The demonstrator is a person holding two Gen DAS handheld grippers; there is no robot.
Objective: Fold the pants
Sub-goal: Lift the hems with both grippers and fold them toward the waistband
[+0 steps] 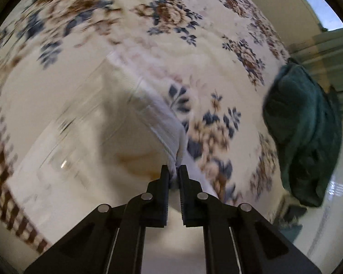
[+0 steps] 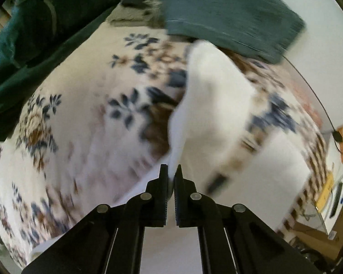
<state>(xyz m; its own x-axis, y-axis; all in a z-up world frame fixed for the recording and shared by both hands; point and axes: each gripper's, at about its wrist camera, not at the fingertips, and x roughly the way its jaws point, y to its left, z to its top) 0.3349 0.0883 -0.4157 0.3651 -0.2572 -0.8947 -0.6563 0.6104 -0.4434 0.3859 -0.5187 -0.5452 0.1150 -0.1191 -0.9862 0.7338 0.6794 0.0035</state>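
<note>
1. Left wrist view: the left tongs (image 1: 173, 171) are nearly closed, pinching a hemmed corner of the white pants (image 1: 148, 105). The fabric is caught right at the fingertips.
2. From that pinched corner, a stitched edge of the pants runs up and to the left, lifted off the surface. The cloth below and left of the edge hangs in a cream-coloured sheet, blurred by motion.
3. Beneath lies a floral blanket (image 1: 194, 34), cream with blue and brown flowers. Its bare patterned area spreads widely above and to the right of the tongs.
4. A heap of dark green clothing (image 1: 304, 137) sits at the blanket's right edge, well apart from the tongs. Beyond it shows shiny pale floor (image 1: 331, 217).
5. Right wrist view: the right tongs (image 2: 171, 171) are almost shut, gripping a fold of the same pants (image 2: 212, 105). The white cloth rises from the fingertips up and to the right.
6. The floral blanket (image 2: 80, 125) lies open to the left of these tongs. Its brown checked border runs down the right side.
7. Dark green clothing (image 2: 34, 45) lines the upper left, and a grey-green folded garment (image 2: 228, 11) lies at the top, its hem just above the tip of the pants.
</note>
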